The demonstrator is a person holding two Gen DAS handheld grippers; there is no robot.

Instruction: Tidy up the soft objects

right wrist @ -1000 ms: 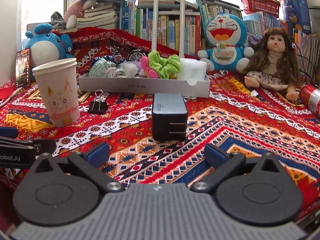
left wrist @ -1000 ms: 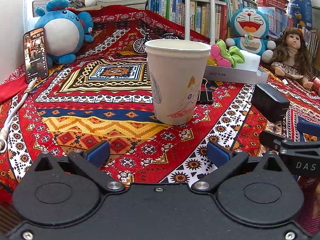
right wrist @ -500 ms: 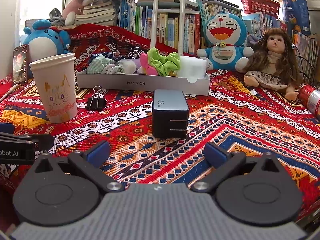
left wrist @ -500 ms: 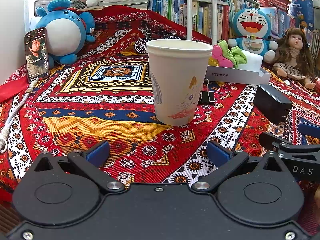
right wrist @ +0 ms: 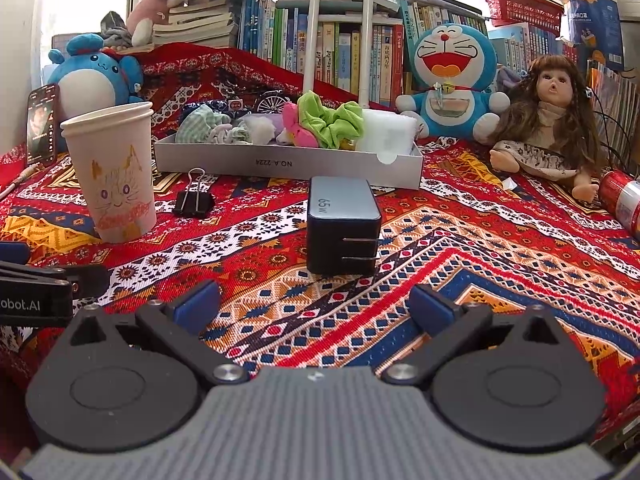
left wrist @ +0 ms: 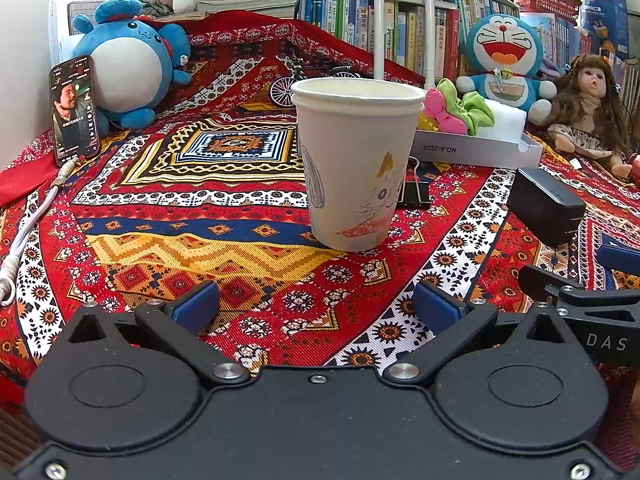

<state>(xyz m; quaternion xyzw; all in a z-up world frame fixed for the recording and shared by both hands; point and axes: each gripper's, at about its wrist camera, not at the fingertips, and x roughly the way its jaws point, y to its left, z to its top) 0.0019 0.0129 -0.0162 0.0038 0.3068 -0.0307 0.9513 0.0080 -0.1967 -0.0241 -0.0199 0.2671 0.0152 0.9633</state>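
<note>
Both tools, left [left wrist: 316, 306] and right [right wrist: 314, 304], hang with jaws apart and empty above the surface [right wrist: 460, 248]. Scrunchies [right wrist: 328, 120] already lie in the tray [right wrist: 288, 162]; I judge the plush toys [right wrist: 448, 80] unsorted.

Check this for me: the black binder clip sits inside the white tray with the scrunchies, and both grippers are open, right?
Not quite. The right wrist view shows the black binder clip on the patterned cloth, in front of the white tray, beside the paper cup. Both grippers are open.
</note>
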